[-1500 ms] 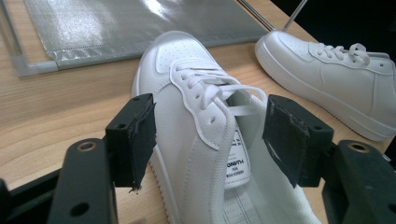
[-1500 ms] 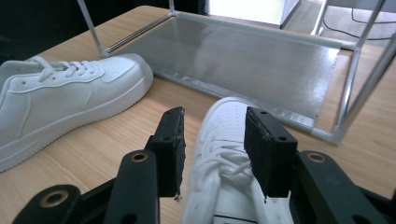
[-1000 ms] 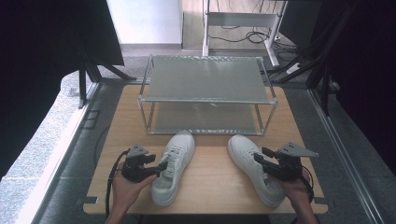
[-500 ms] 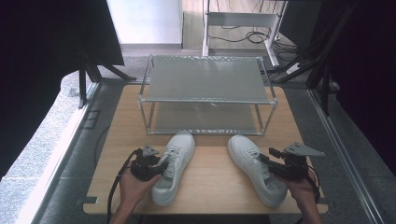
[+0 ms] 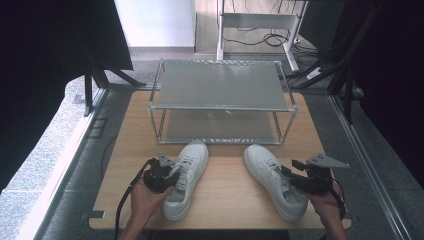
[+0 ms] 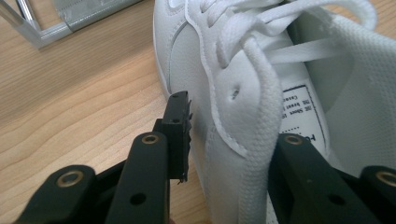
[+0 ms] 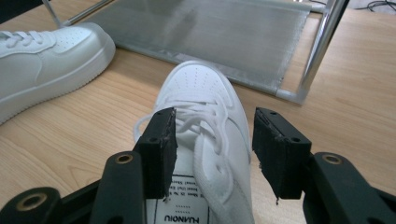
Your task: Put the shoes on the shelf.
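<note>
Two white sneakers lie toes-away on the wooden table (image 5: 225,200). The left sneaker (image 5: 189,175) has my left gripper (image 5: 171,175) at its outer side. In the left gripper view this gripper (image 6: 231,135) is open astride the left sneaker's (image 6: 233,56) collar wall, one jaw outside and one inside the opening. The right sneaker (image 5: 272,177) has my right gripper (image 5: 294,181) at its heel end. The right gripper view shows this gripper (image 7: 215,149) open wide over the right sneaker (image 7: 198,98), one jaw above the tongue label and the other off its outer side.
A two-tier metal rack (image 5: 220,97) with mesh shelves stands across the far half of the table, just beyond the toes; its leg (image 7: 320,46) rises close ahead of the right gripper. The table's near edge lies under both hands. Cables and dark stands surround the table.
The left gripper has edged right until its jaws straddle the left sneaker's side. The right gripper has slid slightly back toward the near edge along the right sneaker. Neither sneaker has moved.
</note>
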{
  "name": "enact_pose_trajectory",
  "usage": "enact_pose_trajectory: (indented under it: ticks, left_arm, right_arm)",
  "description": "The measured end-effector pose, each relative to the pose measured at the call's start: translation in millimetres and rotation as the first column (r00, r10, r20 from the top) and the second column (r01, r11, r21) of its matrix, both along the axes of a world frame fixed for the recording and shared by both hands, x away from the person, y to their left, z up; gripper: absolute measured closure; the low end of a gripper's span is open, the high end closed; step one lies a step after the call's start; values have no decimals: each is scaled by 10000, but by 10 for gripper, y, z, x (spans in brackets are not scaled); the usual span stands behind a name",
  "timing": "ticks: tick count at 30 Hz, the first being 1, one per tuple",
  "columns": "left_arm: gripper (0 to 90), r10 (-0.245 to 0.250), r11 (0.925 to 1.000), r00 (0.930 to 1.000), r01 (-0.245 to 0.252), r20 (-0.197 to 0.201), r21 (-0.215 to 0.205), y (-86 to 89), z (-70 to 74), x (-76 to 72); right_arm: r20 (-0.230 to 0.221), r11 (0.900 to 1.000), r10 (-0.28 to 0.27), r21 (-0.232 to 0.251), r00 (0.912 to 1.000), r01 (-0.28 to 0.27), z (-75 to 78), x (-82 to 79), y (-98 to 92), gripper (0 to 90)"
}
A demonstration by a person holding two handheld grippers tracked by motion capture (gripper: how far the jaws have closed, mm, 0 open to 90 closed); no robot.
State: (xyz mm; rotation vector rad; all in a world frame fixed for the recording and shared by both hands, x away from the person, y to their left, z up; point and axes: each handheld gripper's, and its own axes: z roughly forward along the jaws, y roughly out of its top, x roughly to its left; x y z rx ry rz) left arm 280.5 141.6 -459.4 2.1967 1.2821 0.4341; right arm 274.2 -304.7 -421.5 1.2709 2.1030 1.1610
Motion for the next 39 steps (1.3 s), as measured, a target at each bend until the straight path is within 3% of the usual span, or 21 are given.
enact_pose_trajectory:
  ticks: [7, 11, 15, 16, 17, 18, 20, 23, 25, 26, 27, 33, 37, 39]
  left_arm:
    - [734, 180, 9989, 9996, -189, 220, 425, -66, -48, 23]
    - [765, 250, 9992, 9994, -257, 226, 311, -50, -56, 29]
    - [780, 328, 9995, 9994, -329, 142, 27, -21, -61, 35]
    - [781, 349, 9994, 9993, -348, 125, -16, -16, -62, 36]
    - [786, 357, 9994, 9993, -356, 122, -52, -11, -63, 37]
    - [786, 376, 9993, 9992, -375, 132, -81, -6, -65, 38]
    - [790, 397, 9991, 9992, -395, 98, -173, 3, -66, 39]
    - [794, 421, 9989, 9991, -419, 102, -189, 4, -67, 39]
    - [798, 439, 9989, 9990, -437, 101, -192, 3, -68, 39]
    - [798, 446, 9988, 9990, -444, 100, -190, 2, -68, 39]
    - [799, 450, 9988, 9989, -448, 100, -191, 1, -68, 39]
    - [802, 480, 9987, 9988, -478, 122, -157, -5, -69, 36]
    - [805, 508, 9986, 9986, -506, 151, -126, -9, -70, 33]
    - [806, 494, 9986, 9987, -491, 121, -204, 1, -71, 36]
  right_arm:
    - [-262, 9983, -19, -588, 9997, 4, -34, 24, -56, 491]
    - [-448, 9979, 341, -535, 9984, -365, -24, 7, -92, 501]
    - [-845, 9931, 986, -552, 9915, -1034, -43, -8, -85, 503]
    - [-983, 9919, 1029, -645, 9898, -1095, -59, -3, -82, 506]
    - [-1241, 9887, 858, -1120, 9885, -999, -111, 19, -66, 515]
    - [-1241, 9887, 858, -1120, 9885, -999, -111, 19, -66, 515]
    - [-1520, 9818, 656, -1667, 9862, -910, -173, 61, -39, 533]
    - [-1800, 9745, 432, -2091, 9827, -811, -241, 148, 14, 594]
    - [-2032, 9624, 133, -2630, 9791, -676, -282, 252, 39, 616]
    - [-2032, 9624, 133, -2630, 9791, -676, -282, 252, 39, 616]
    - [-2168, 9526, 123, -2941, 9761, -774, -304, 316, 48, 629]
    - [-2686, 9356, 192, -3349, 9631, -1120, -341, 418, 93, 688]
    - [-2911, 9200, -121, -3780, 9566, -1033, -430, 479, 153, 755]
    - [-2810, 9187, -129, -3823, 9596, -995, -430, 485, 159, 769]
